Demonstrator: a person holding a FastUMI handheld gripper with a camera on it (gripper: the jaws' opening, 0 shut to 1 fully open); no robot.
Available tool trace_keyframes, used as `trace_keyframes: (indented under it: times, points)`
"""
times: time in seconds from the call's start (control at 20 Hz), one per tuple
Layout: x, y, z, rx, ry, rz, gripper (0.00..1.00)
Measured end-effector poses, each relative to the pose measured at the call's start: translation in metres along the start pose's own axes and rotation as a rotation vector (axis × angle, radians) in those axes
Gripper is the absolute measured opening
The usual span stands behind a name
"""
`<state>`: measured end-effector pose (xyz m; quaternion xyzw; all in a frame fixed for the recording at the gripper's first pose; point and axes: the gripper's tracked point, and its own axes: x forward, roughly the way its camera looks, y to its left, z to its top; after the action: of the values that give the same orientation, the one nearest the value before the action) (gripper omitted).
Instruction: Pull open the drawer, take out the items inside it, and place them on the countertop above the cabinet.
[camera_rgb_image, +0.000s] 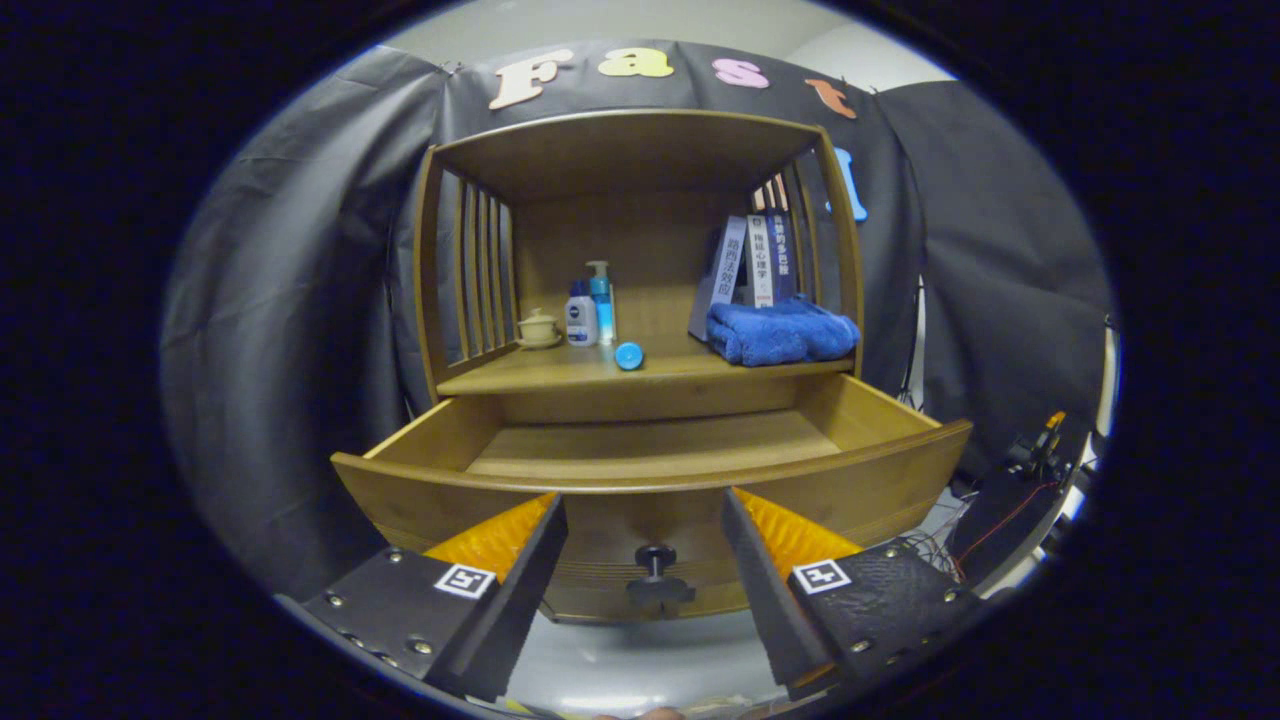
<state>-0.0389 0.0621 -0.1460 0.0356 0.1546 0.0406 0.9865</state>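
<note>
Tool (645, 540) spread wide, holding nothing, centred low in frame before drawer (650, 480) pulled open, knob (657, 578) between fingers, counter (560, 375) above, beyond.

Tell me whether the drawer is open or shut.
Open: the drawer is pulled out from the cabinet, its bare wooden floor showing; its knob sits between the open gripper fingers.
</note>
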Motion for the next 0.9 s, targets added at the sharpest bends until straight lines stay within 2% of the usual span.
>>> trace_keyframes:
  times: [0.2,0.45,0.65,0.9]
  points:
    - [0.013,0.006,-0.007,0.003,-0.002,0.038,0.93]
    - [0.016,0.005,-0.006,0.023,-0.037,0.041,0.92]
    - [0.025,-0.001,-0.008,-0.04,-0.013,-0.015,0.92]
    - [0.035,0.001,-0.002,-0.054,0.01,-0.001,0.98]
